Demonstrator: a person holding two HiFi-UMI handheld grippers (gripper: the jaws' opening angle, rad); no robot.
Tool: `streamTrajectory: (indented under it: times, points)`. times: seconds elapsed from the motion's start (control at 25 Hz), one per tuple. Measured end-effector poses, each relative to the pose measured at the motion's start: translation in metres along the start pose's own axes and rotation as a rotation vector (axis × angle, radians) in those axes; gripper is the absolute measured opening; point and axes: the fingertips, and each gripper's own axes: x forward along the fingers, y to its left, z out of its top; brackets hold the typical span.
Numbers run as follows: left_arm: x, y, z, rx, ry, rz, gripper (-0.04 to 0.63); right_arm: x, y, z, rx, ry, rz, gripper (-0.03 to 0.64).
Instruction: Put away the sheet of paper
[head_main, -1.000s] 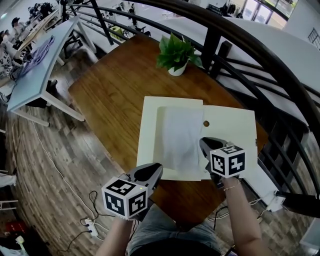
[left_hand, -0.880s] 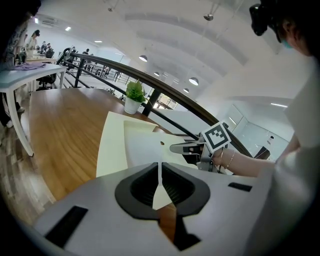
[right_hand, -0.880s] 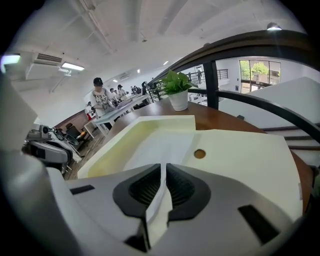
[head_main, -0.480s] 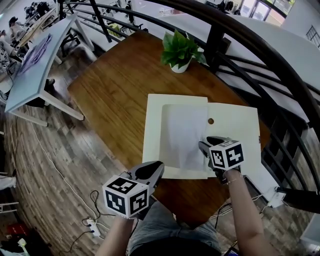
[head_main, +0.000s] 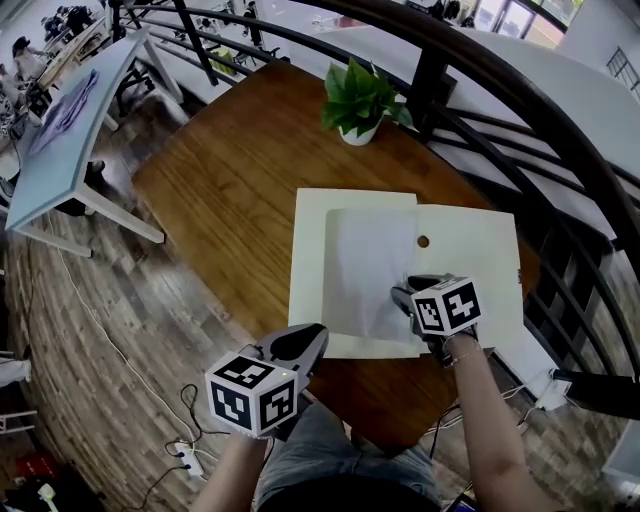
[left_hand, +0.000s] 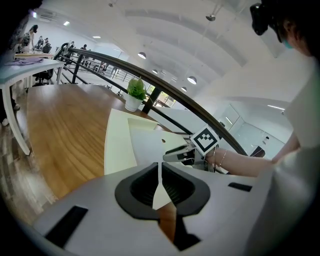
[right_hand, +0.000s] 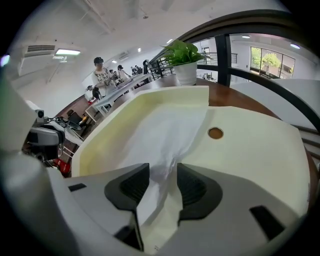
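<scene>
One thin white sheet of paper (head_main: 368, 265) lies on the left leaf of the open cream card folder (head_main: 470, 270), towards the brown wooden desk's (head_main: 230, 170) near edge, its long axis running near to far. Its near right corner puckers between the right gripper's (head_main: 408, 292) jaws, which are opening; a second ago they were pinched shut. The left gripper (head_main: 300, 345) hangs off the near edge, farther away, jaws together and empty.

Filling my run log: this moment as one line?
right gripper: opening, paper between jaws | left gripper: shut, empty | paper: lying on folder | folder: on table
</scene>
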Motion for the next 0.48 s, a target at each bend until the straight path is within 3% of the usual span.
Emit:
streamTrajectory:
  times: [0.48]
  points:
    - [-0.006,0.007,0.005,0.033,0.014,-0.031,0.034,0.001,0.02,0.018,0.005,-0.057,0.002,0.175]
